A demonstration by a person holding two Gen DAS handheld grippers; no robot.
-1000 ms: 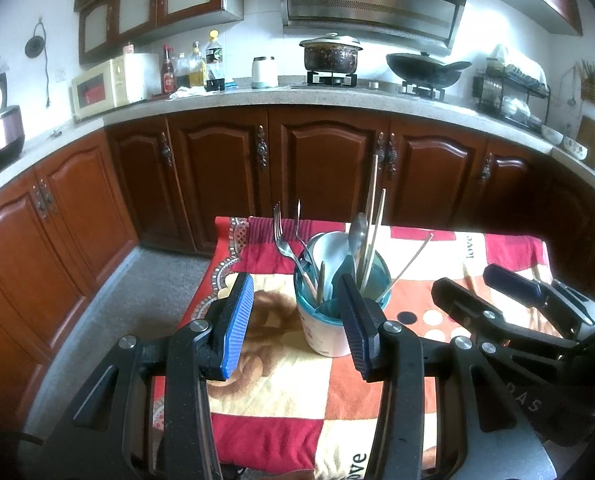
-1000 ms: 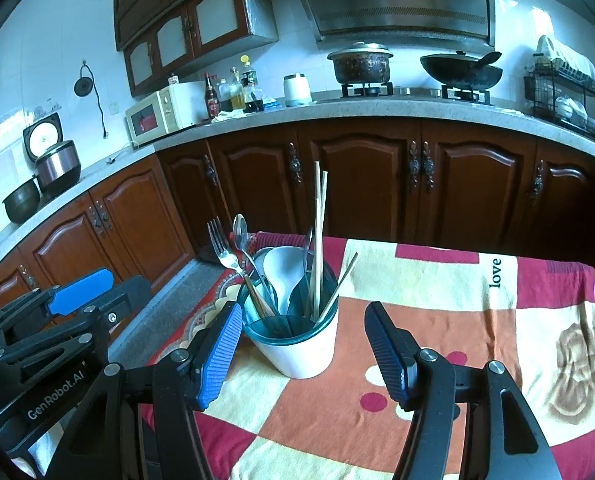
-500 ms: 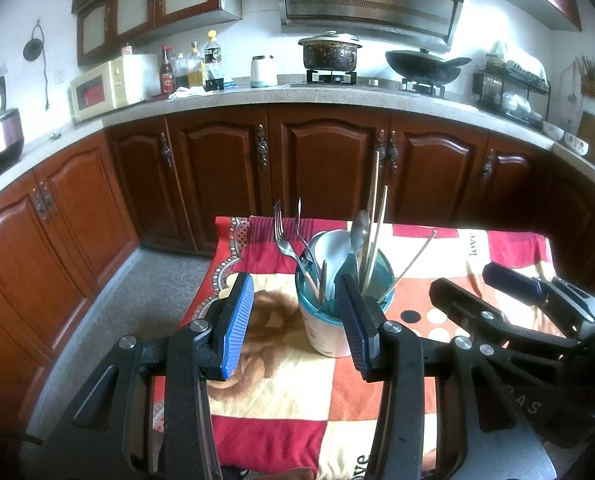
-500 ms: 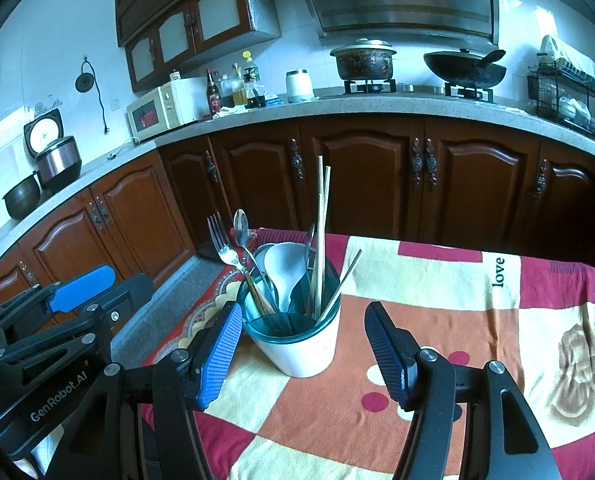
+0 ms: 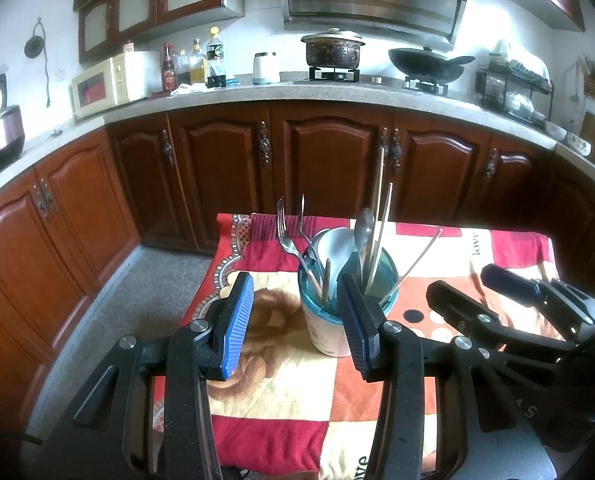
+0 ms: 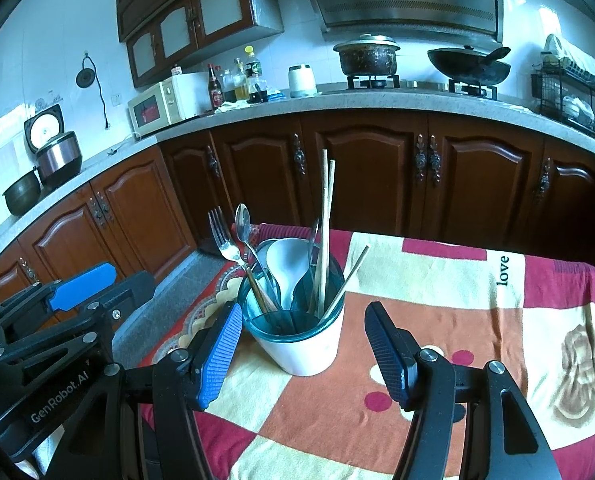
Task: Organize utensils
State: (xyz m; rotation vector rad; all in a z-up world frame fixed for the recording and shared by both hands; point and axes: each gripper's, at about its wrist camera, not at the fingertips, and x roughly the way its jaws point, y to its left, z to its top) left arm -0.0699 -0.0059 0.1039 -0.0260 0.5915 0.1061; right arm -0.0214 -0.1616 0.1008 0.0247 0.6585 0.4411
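Observation:
A white utensil holder with a teal liner stands on the checked tablecloth. It holds forks, a metal spoon, a white ladle and wooden chopsticks. My left gripper is open and empty, just in front of the holder. My right gripper is open and empty, with the holder between its fingers' line of sight. Each gripper shows in the other's view, the right one and the left one.
The table is small; its left edge drops to a grey floor. Brown cabinets stand behind it under a counter with a microwave, bottles, a pot and a wok.

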